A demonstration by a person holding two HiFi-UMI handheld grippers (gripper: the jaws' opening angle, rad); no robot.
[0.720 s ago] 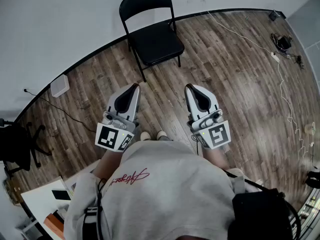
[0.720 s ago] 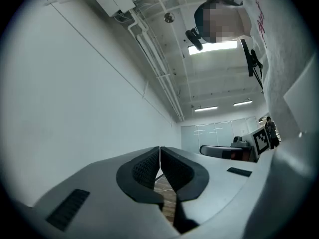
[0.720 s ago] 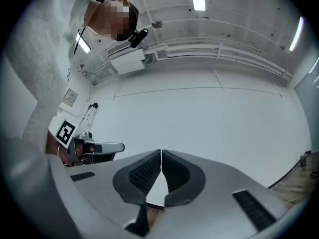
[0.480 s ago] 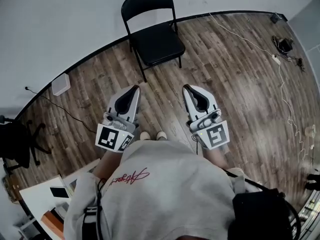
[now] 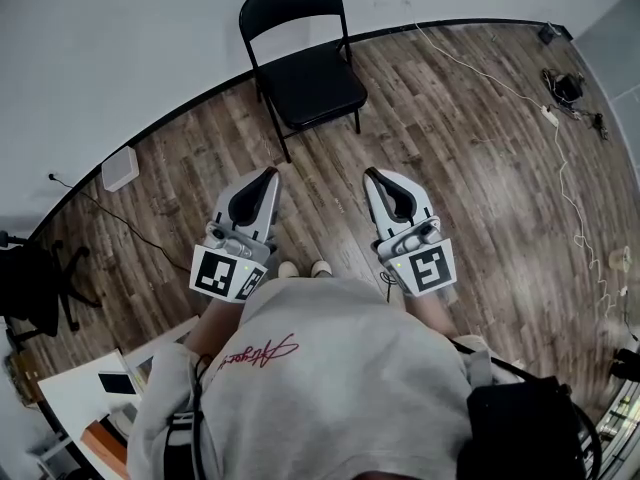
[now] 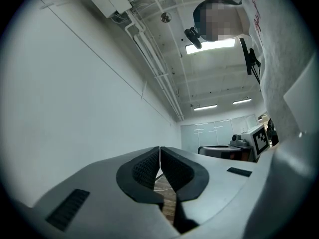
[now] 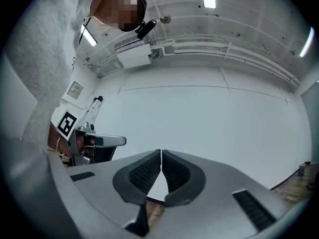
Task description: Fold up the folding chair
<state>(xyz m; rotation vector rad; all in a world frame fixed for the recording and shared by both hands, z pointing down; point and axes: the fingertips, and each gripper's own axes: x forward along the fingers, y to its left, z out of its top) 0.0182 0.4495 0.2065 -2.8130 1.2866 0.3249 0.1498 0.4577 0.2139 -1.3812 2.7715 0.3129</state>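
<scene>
Task not begun: the folding chair [image 5: 312, 86] stands fully open, seat down, backrest toward the white wall [image 5: 120, 48], on the wood floor [image 5: 450, 148] ahead of the person. All steps are left: approach, grip, lift the seat, collapse the frame.

The left gripper [image 5: 269, 173] and right gripper [image 5: 371, 174] sit side by side before the torso. Both point toward the chair (noses tipped slightly up, judging by their own views) and are well apart from it. Both pairs of jaws are closed tip to tip, with nothing between.
</scene>
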